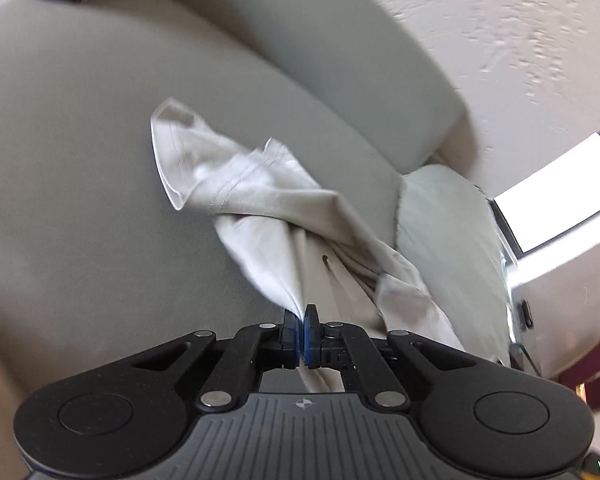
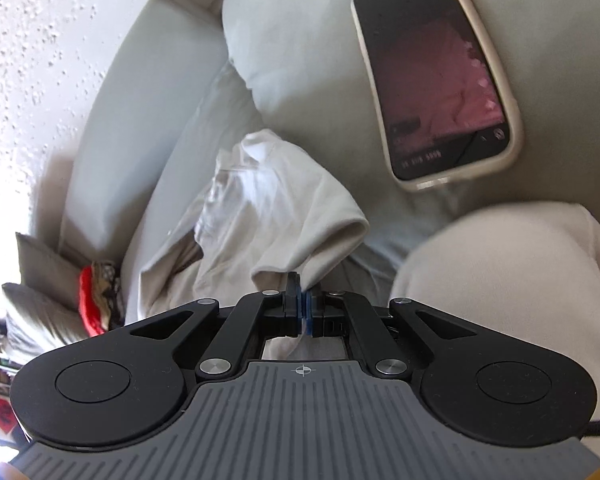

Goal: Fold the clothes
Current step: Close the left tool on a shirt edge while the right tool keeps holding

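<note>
The left gripper point(image 1: 301, 314) is pinching a white shirt point(image 1: 268, 208), its blue-padded jaws pressed together on a thin gather of cloth right at the tips. From that pinch the shirt is stretching away toward the far side, twisted and bunched, with a hemmed edge flaring out at its far left end and a small dark logo showing on a middle fold. The shirt is hanging over a grey sofa point(image 1: 80, 160), whose seat is filling the left of the view and whose backrest is curving across the far side under a textured wall point(image 1: 520, 20). A pale cushion point(image 1: 452, 220) is lying to the right of the shirt, touching the sofa's end, and a bright window is glaring at the far right. The right gripper point(image 2: 302, 294) is likewise clamped on the shirt point(image 2: 268, 208), its jaws closed on a rolled fold of the cloth just ahead of them. In that view the shirt is lying crumpled on the sofa point(image 2: 148, 92) between the backrest at left and a cushion point(image 2: 300, 48) at right. A phone point(image 2: 436, 76) in a pale case is resting on that cushion, its dark screen showing a reddish picture. Something red and patterned point(image 2: 94, 300) is sitting at the near left, beside a grey pillow.
</note>
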A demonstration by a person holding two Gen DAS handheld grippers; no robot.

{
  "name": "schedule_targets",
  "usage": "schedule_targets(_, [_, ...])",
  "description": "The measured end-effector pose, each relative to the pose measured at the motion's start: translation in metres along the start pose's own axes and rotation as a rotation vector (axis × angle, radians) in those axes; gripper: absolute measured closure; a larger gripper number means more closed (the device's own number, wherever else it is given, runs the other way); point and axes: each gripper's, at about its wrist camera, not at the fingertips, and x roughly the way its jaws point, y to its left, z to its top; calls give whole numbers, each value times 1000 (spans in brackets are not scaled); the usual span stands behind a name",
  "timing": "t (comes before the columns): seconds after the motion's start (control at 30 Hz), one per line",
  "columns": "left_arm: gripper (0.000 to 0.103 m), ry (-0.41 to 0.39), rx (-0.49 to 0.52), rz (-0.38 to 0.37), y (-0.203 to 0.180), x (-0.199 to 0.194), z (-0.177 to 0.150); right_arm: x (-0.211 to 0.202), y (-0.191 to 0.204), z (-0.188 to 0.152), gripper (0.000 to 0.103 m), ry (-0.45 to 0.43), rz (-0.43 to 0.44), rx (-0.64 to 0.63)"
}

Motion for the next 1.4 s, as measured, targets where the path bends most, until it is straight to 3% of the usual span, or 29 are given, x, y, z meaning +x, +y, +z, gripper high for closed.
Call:
schedule_targets(0.17, [103,73,12,-27,9,-38,-24,-12,-9,-2,101,-37,-29,23])
schedule_targets(0.23, [103,105,-28,-12,27,-24,-33,-8,-11,-2,101,-36,-34,22])
schedule_targets(0.3, [87,94,-85,-7,42,-8,-35,-7,-10,-1,101,-35,-25,0])
schedule_targets(0.37, [72,52,-119,14,52,-3,-29,-6,-11,1,95,-30,2,-4])
schedule_targets(0.5, [50,-32,-148,44,61,0,-8,-4,-13,2,91,-23,43,11])
schedule_targets(0.6, [47,3,-189,20,76,11,8,-4,-13,1,91,-17,59,15])
schedule_targets(0.77, [44,90,-252,-86,90,40,20,-2,-15,1,91,-15,75,23])
schedule_targets(0.97, [35,128,-212,-129,82,56,26,-1,-19,2,91,-16,93,39])
schedule_targets(1.13, [39,106,-203,-171,82,63,28,-1,-22,1,91,-13,110,45])
schedule_targets(1.2, [66,103,-238,-165,88,61,29,-3,-23,1,91,-12,121,49])
schedule_targets(1.23, [70,102,-271,-165,92,58,28,-3,-24,0,91,-11,125,48])
schedule_targets(1.4, [70,119,-417,-327,113,49,15,-1,-25,1,91,-10,137,41])
